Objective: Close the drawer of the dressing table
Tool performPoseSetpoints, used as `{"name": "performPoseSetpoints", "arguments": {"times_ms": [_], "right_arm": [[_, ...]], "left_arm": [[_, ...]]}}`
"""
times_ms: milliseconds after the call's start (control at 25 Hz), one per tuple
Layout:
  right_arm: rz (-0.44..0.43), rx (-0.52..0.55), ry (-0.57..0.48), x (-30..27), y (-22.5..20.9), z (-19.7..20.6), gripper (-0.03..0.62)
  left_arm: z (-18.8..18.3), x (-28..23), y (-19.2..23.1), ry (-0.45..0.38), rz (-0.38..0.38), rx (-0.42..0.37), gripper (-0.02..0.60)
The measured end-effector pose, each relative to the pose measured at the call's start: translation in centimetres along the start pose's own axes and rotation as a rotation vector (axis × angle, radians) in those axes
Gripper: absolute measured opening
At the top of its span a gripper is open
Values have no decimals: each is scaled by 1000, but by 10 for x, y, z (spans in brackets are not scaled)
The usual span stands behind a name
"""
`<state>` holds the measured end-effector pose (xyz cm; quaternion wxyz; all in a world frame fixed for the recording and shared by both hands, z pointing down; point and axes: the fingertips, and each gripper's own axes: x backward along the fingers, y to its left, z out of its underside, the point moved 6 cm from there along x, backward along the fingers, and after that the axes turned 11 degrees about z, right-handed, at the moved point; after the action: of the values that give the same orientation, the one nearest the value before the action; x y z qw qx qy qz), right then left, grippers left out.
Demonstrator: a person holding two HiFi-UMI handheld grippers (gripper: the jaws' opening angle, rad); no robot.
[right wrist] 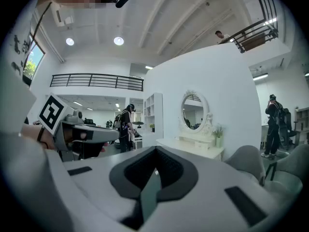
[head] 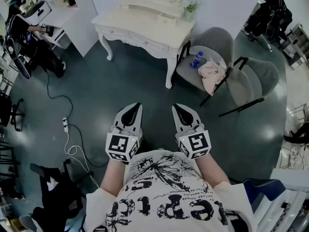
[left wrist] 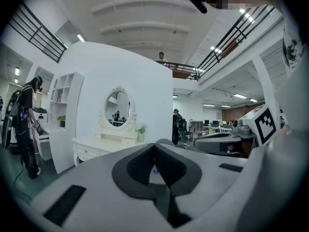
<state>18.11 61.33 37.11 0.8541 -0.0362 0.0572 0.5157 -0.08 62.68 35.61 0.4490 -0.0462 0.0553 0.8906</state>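
Observation:
The cream dressing table (head: 145, 25) with its oval mirror stands against the white wall at the top of the head view. It is well ahead of both grippers. A small drawer (head: 168, 18) of its upper tier juts out a little over the tabletop. My left gripper (head: 136, 105) and right gripper (head: 176, 106) hover side by side over the dark floor, close to my body. Both are shut with nothing between the jaws. The left gripper view shows the table (left wrist: 101, 141) left of the shut jaws, and the right gripper view shows it (right wrist: 193, 146) to their right.
Two grey chairs (head: 212, 45) (head: 256, 74) stand right of the table, one bearing a blue bottle (head: 195, 59) and a cloth (head: 211, 76). A person (head: 21, 30) works at a white desk far left. A cable and power strip (head: 65, 124) lie on the floor to the left.

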Motion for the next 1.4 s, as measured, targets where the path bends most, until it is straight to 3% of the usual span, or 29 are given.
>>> {"name": "performPoseSetpoints", "arguments": {"times_ms": [440, 840, 1080, 1400], "right_arm": [[11, -9, 20, -13, -10, 6, 17], [39, -82, 48, -42, -22, 14, 17], [60, -83, 81, -93, -11, 16, 17], [113, -69, 89, -202, 7, 2, 17]], "left_arm": [[2, -16, 9, 20, 9, 16, 18], [8, -40, 32, 37, 47, 50, 18], [10, -52, 85, 43, 51, 78, 18], [-4, -78, 203, 39, 80, 73, 18]]}}
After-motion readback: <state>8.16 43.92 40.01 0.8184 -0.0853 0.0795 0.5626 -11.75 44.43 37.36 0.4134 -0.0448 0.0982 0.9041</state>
